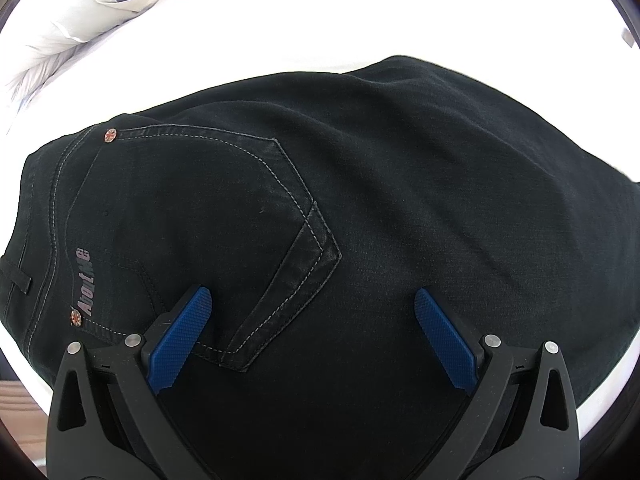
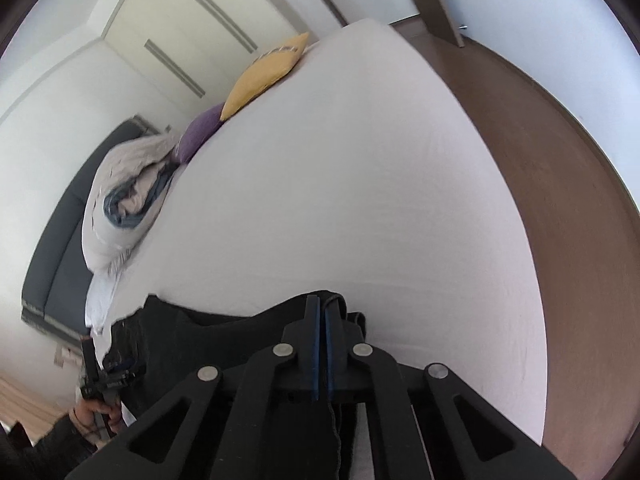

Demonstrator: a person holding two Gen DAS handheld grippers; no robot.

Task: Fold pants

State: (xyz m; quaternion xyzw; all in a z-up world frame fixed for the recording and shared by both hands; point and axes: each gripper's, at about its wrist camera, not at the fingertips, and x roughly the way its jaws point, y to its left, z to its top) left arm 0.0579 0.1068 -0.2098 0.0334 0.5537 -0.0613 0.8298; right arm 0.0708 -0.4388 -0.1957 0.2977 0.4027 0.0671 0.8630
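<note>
Black jeans [image 1: 320,208] lie on a white bed [image 1: 240,32], seat up, with a stitched back pocket [image 1: 192,216] and waistband at the left. My left gripper [image 1: 314,300] hovers just above the seat, wide open and empty; its blue pads [image 1: 180,340] frame the pocket's lower corner. In the right wrist view my right gripper [image 2: 321,312] is shut on a fold of the jeans [image 2: 224,344], held a little above the bed [image 2: 340,180]. The left gripper also shows in the right wrist view [image 2: 106,380], held by a hand at the lower left.
A crumpled duvet [image 2: 124,200] with purple [image 2: 200,134] and yellow [image 2: 264,76] pillows lies along the bed's head. A dark headboard [image 2: 60,248] and wardrobe doors [image 2: 192,40] stand behind. Brown floor [image 2: 552,140] runs along the bed's far side.
</note>
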